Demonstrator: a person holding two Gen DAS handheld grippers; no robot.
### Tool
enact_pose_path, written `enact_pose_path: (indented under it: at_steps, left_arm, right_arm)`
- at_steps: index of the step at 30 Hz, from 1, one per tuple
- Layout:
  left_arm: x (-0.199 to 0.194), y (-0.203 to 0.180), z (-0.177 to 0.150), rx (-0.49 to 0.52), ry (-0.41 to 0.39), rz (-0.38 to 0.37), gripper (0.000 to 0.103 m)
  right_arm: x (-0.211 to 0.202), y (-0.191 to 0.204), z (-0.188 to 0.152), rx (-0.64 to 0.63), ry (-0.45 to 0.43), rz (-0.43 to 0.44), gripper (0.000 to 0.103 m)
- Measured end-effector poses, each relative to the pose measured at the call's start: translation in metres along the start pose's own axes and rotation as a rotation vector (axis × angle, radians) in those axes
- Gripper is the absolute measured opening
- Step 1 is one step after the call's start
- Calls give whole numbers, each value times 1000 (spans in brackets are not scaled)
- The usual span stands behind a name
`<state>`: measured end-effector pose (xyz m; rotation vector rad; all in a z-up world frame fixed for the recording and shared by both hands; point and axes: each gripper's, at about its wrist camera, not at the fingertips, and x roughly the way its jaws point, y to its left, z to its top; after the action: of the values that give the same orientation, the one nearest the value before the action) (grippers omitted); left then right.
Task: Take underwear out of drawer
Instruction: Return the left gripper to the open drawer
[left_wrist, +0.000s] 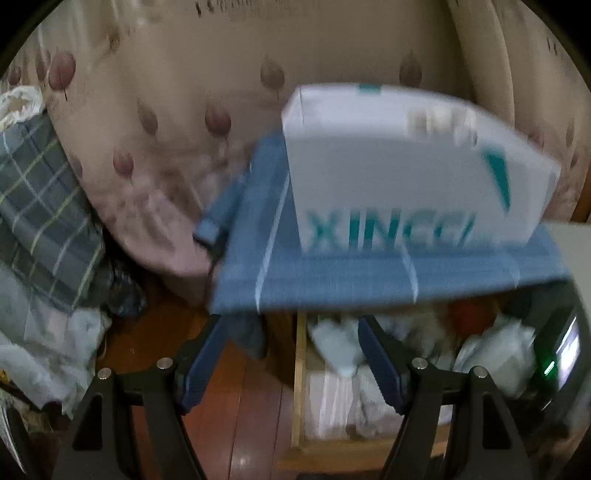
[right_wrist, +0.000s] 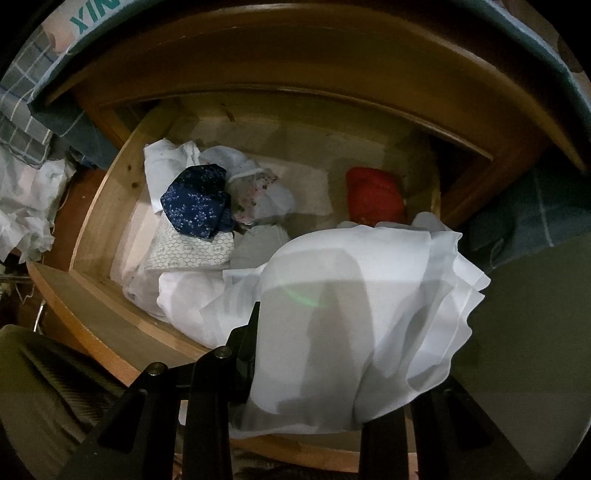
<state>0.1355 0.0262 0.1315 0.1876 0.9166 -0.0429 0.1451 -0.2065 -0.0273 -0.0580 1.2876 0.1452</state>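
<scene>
Right gripper (right_wrist: 295, 354): we see it draped in a white garment (right_wrist: 369, 295), its jaws pinched nearly together on the cloth; the fingertips themselves are hidden beneath the folds.
Left gripper (left_wrist: 291, 354): jaws stand apart with nothing between them, hanging over the drawer's edge and the wooden floor (left_wrist: 243, 387); this view is blurred.
Task item: the white garment hangs from the right gripper above the front of the open drawer (right_wrist: 107, 206); we judge it to be the underwear, though its cut cannot be read.
Drawer contents: a navy printed piece (right_wrist: 195, 203), a red piece (right_wrist: 373, 195) and further pale folded cloth lie inside.
Overhead: a blue cloth (left_wrist: 369, 273) and a white box (left_wrist: 406, 166) sit on the cabinet top, just above the drawer.
Risk, trailing hem: the lower folds lie near the other white cloth; we expect a lift could drag a neighbour out if they are tangled.
Risk, shallow pinch: the grip seems to take only a bunch of thin fabric, so a quick pull may let it slip back.
Risk, left approach: the empty gripper could catch the overhanging blue cloth and disturb the box.
Risk, hidden fingers: the drape covers the right camera's view of its tips, so contact is hard to check.
</scene>
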Motion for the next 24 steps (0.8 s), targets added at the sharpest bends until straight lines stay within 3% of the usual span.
enact_pose_path:
  at_steps: [7, 11, 17, 24]
  left_arm:
    - [49, -14, -61, -88, 114, -51, 76]
    - [67, -10, -69, -138, 177, -95, 76]
    - [64, 4, -78, -235, 135, -142, 76]
    - [61, 12, -78, -270, 118, -124, 76]
  right_arm:
    - [-3, 0, 0, -4, -16, -3, 27]
    - [-9, 0, -2, -6, -46, -5, 27]
    - [-21, 0, -2, -6, -102, 15, 27]
    - [-38, -3, 0, 17, -138, 9, 27]
